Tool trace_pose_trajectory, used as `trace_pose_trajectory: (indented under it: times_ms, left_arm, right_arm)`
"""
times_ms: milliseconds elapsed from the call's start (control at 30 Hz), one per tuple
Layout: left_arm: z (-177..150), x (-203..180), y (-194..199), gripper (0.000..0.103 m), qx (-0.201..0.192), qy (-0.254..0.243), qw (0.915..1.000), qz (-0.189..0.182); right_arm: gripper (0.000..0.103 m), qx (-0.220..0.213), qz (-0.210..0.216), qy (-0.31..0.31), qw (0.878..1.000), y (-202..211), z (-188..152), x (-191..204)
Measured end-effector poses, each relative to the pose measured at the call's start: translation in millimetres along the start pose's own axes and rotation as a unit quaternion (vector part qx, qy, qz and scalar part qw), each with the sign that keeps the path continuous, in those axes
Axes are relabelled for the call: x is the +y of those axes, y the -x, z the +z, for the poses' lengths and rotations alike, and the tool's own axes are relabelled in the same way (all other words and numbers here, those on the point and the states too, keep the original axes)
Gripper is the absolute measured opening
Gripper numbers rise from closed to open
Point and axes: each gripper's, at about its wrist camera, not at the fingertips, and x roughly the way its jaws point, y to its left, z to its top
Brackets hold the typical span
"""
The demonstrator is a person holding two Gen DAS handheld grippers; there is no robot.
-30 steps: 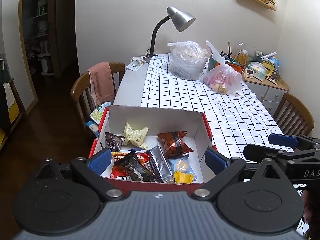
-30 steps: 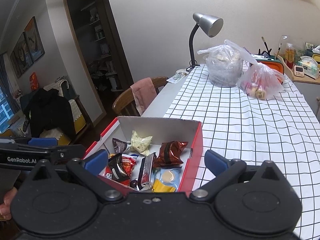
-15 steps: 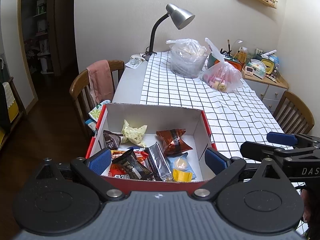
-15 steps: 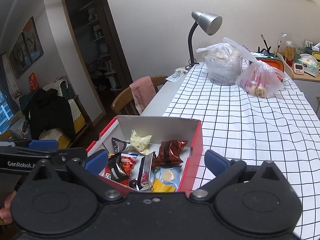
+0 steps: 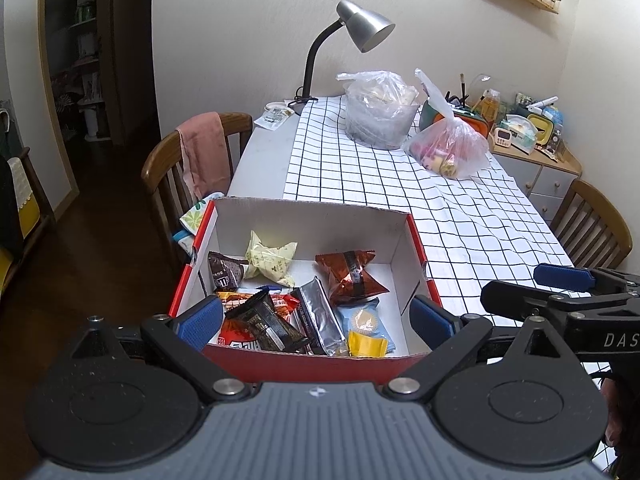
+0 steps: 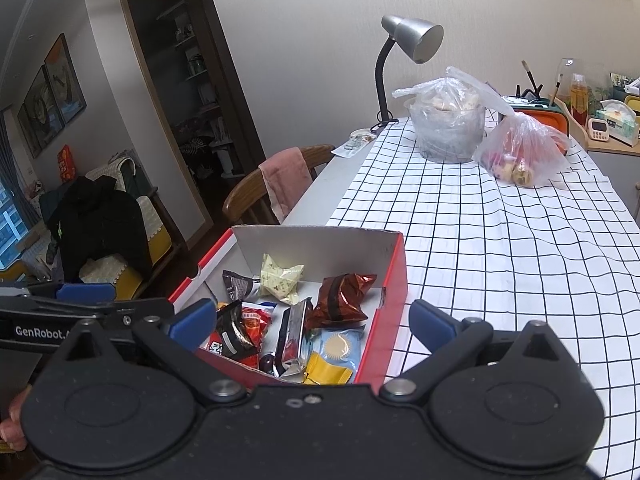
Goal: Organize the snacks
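The left tool (image 5: 316, 322) hangs with its blue pads spread wide, holding nothing, just short of the red snack box (image 5: 416, 240) at its 12 o'clock. The right tool (image 6: 312, 320) is equally wide apart and empty, the same box (image 6: 394, 280) between its pads in view. Inside the box lie a copper-red packet (image 5: 350, 276), a pale yellow wrapper (image 5: 270, 260), a silver sachet (image 5: 320, 318) and a blue-yellow pack (image 5: 366, 330). The box sits at the near edge of the checked counter (image 5: 460, 216); two plastic bags (image 5: 380, 112) stand far off at 12 o'clock.
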Motion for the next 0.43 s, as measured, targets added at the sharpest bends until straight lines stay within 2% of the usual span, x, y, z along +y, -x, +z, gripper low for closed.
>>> trace_pose_trajectory:
  times_ms: [267, 433]
  left_arm:
    - [-1.4, -0.8, -3.5, 0.100, 0.007, 0.004, 1.0000, 0.001]
    - [-2.6, -3.7, -4.7, 0.100, 0.008, 0.003, 1.0000, 0.001]
  right_arm:
    - [0.103, 0.003, -0.007, -0.006, 1.000, -1.4, -3.2, -5.8]
    - [0.103, 0.003, -0.026, -0.014, 1.000, -0.6, -9.9, -16.7]
